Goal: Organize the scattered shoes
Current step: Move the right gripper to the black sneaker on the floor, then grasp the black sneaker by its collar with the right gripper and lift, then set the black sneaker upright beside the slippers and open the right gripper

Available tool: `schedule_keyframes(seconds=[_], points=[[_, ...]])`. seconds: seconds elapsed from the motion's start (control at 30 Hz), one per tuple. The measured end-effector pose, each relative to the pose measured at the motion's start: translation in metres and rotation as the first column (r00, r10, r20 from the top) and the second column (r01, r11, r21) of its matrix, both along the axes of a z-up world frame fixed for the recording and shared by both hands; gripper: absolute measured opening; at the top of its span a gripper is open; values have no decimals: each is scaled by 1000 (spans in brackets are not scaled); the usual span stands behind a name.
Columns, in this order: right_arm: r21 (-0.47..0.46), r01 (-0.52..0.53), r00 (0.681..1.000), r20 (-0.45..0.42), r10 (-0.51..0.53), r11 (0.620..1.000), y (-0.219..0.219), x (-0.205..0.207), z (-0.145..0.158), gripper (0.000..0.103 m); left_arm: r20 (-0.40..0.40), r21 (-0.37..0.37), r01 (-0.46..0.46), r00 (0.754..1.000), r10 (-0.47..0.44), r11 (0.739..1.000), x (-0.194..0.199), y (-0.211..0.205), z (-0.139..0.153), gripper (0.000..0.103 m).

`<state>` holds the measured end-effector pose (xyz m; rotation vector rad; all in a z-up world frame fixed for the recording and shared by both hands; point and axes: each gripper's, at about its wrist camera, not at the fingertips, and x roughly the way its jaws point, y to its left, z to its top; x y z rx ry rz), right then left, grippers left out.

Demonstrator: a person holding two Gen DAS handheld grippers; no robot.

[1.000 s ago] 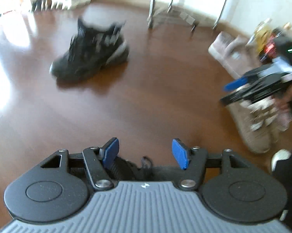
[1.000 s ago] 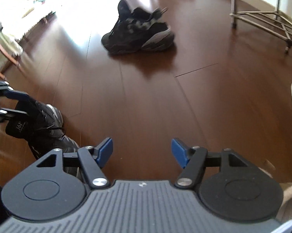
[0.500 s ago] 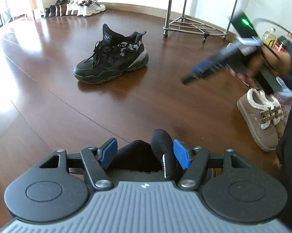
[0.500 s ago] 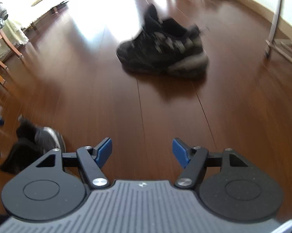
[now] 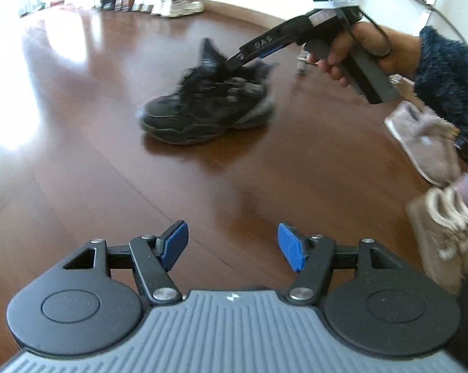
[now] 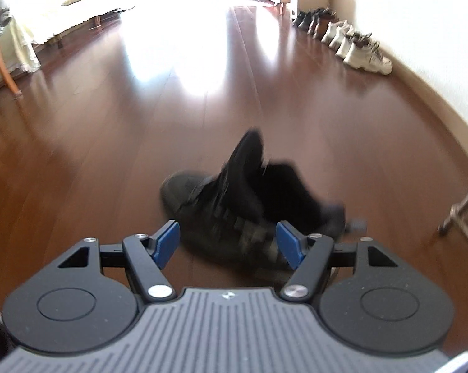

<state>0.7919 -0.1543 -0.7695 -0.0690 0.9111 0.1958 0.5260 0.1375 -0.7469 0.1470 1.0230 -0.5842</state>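
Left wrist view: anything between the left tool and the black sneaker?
No. Between the left tool and the black sneaker there is only bare wooden floor, seen in the left wrist view. The tool is open and empty.

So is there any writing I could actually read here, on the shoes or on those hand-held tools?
"DAS": pale letters on the arm of the right gripper, seen from the left wrist view; any letters before them are blurred.
Black sneaker: a patch on its tongue, too blurred to read.
Small emblem on the left gripper's grey housing: a mark, not letters.
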Motion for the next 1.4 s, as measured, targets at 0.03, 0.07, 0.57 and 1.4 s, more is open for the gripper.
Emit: schedule_keyframes(seconds=[0.03, 0.07, 0.57, 1.4], points=[[-18, 4, 1000, 2, -4, 1000, 3, 10, -3, 69, -2, -4, -6, 1000, 6, 1000, 0, 1, -1, 66], [-36, 6, 1000, 1, -6, 999, 5, 19, -6, 69, -4, -8, -13, 1000, 12, 1000, 1, 2, -2, 66], [64, -197, 973, -113, 203, 978, -10, 46, -58, 13, -36, 33, -24, 999, 26, 999, -11, -6, -9, 66], [-244, -337, 940, -139, 311, 909, -121, -212, -3, 85, -24, 73, 187, 982, -186, 980, -59, -115, -6, 66]])
